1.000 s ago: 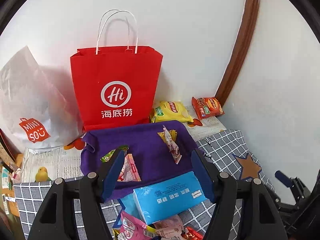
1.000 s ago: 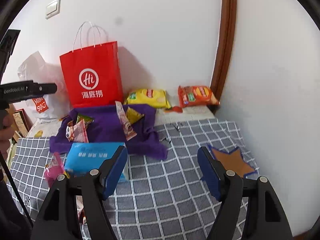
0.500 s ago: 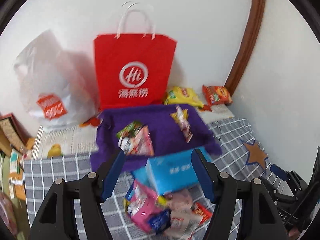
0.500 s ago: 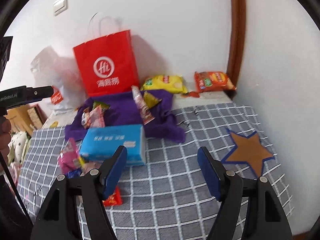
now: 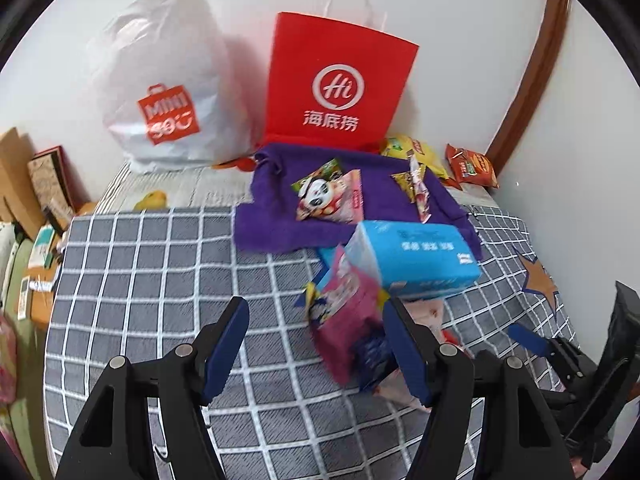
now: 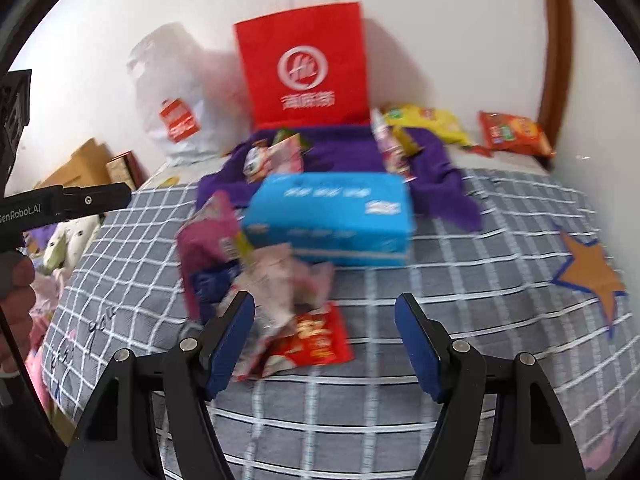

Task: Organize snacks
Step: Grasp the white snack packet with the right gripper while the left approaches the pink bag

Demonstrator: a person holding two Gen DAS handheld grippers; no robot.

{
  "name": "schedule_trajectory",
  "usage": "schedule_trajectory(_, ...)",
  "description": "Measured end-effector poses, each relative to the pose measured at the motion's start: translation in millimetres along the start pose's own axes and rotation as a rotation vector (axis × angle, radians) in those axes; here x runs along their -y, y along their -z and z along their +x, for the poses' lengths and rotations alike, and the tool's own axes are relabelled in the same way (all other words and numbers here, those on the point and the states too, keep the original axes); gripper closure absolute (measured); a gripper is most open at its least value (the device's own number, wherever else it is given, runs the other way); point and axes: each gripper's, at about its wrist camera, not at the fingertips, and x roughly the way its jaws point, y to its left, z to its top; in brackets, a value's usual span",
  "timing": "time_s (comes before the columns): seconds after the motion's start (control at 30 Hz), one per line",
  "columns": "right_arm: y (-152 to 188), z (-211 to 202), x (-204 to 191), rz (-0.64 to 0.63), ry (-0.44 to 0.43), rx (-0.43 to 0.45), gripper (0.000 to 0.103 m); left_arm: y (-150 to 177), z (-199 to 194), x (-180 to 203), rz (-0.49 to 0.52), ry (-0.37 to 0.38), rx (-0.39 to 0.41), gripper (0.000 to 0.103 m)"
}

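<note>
You held both the left gripper point(image 5: 314, 340) and right gripper point(image 6: 324, 336) wide and empty above the bed's snack pile point(image 6: 256, 280); singling out one packet looked wisest.

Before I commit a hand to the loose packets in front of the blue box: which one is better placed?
Probably right. The right gripper has open jaws framing the red packet; the left gripper frames mostly bare bedspread.
</note>
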Motion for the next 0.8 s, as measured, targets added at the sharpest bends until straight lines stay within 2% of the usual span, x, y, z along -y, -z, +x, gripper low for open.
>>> schedule_trajectory(0.2, 9, 30, -26, -0.033, -0.058, -0.047, 0.033, 19, 13, -11, -0.039, 0.001, -0.020, 0.036)
schedule_trajectory(0.3, 12, 43, -38, -0.063, -0.068, -0.075, 0.055, 24, 20, -14, -0.052, 0.000, -0.037, 0.036)
schedule_trajectory(0.4, 13, 43, -43, -0.098, -0.074, -0.061, 0.077, 26, 25, -15, -0.058, -0.011, -0.039, 0.036)
schedule_trajectory(0.43, 13, 40, -43, -0.105, -0.088, -0.051, 0.089, 26, 26, -15, -0.061, -0.012, -0.040, 0.036)
schedule_trajectory(0.5, 11, 33, -40, -0.105, -0.107, -0.040, 0.090, 27, 29, -16, -0.075, -0.002, -0.043, 0.036)
schedule_trajectory(0.57, 10, 23, -36, -0.104, -0.110, -0.013, 0.095, 26, 31, -15, -0.084, 0.010, -0.038, 0.036)
schedule_trajectory(0.8, -3, -11, 3, -0.054, -0.058, 0.072, 0.095, 21, 37, -4, -0.083, 0.036, -0.033, 0.036)
